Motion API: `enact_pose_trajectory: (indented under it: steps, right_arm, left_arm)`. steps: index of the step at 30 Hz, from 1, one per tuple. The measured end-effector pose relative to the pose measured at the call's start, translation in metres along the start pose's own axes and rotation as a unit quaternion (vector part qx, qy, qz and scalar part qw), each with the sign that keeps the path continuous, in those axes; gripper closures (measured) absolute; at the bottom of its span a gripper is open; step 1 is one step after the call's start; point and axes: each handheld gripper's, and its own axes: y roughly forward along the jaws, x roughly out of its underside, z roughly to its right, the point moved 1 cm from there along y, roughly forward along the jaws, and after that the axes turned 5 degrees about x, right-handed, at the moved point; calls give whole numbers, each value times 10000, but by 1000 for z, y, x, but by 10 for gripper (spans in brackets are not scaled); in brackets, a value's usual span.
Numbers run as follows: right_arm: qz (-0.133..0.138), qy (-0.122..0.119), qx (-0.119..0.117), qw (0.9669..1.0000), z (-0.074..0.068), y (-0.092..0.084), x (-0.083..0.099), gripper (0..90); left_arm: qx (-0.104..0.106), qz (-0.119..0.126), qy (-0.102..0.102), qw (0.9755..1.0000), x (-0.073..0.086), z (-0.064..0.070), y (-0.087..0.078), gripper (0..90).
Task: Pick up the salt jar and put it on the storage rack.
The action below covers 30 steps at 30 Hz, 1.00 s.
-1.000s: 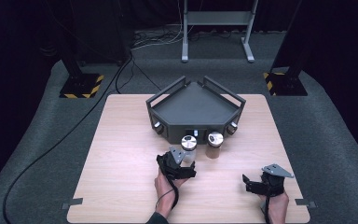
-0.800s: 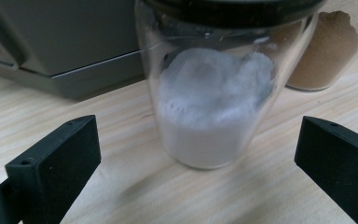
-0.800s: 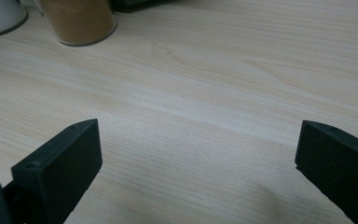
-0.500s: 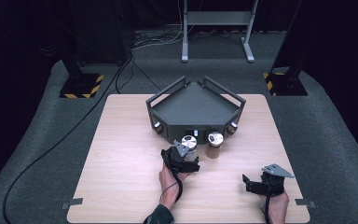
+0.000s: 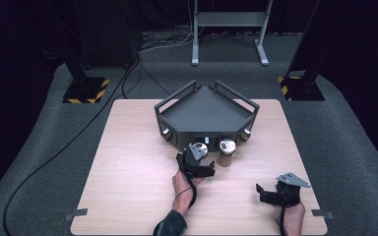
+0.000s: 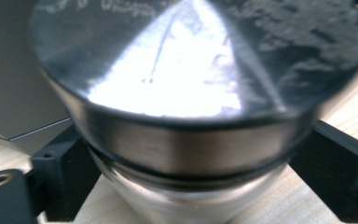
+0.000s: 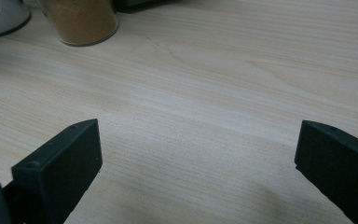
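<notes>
A jar with a shiny metal lid [image 6: 186,70] and a pale body stands on the wooden table [image 5: 128,162], just in front of a dark wedge-shaped box [image 5: 204,110]. My left gripper [image 5: 199,164] reaches around it. Its jaws have just been closing, and its black fingers [image 6: 63,179] now press against the jar's sides under the lid. Next to it on the right stands a second jar [image 5: 225,152] with brown powder [image 7: 81,21] and a metal lid. My right gripper [image 7: 196,168] rests open near the front right of the table [image 5: 270,194], with bare wood between its jaws.
The dark box has raised handles and round knobs [image 5: 167,133] on its front faces. Behind the table are stand feet with yellow-black tape [image 5: 86,91], a metal frame [image 5: 229,29] and cables on the grey floor.
My left gripper has moved forward and to the right, up to the left jar, and now has the jar between its jaws. The right gripper has stayed where it was.
</notes>
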Motion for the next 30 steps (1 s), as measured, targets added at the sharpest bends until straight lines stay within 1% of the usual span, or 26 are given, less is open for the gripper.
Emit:
enact_pose_trajectory:
  steps: [1,3,6,7,8,15,21,23,30]
  right_arm:
    - [-4,-2,5,10000,0,0,0,0]
    - [-6,-4,2,10000,0,0,0,0]
    - [-15,-2,0,10000,0,0,0,1]
    - [-15,-3,4,10000,0,0,0,2]
    - [-15,-4,4,10000,0,0,0,2]
    - [-11,5,-6,10000,0,0,0,3]
    - [-4,35,-18,10000,1,0,0,3]
    - [-5,39,-14,10000,1,0,0,3]
    - [5,46,-18,10000,1,0,0,3]
  left_arm:
    - [-28,22,-24,10000,1,1,0,138]
    - [-21,76,-71,9999,4,0,-1,184]
    - [-98,121,-115,9998,5,0,-2,246]
    - [-97,132,-155,9997,5,-1,-2,280]
    - [-47,146,-170,9997,6,-4,-3,302]
    - [20,127,-31,9999,5,-7,-4,312]
    - [106,127,-123,9998,6,-12,-7,315]
    - [154,148,-156,9997,8,-14,-10,316]
    - [217,158,-103,9996,13,-20,-30,316]
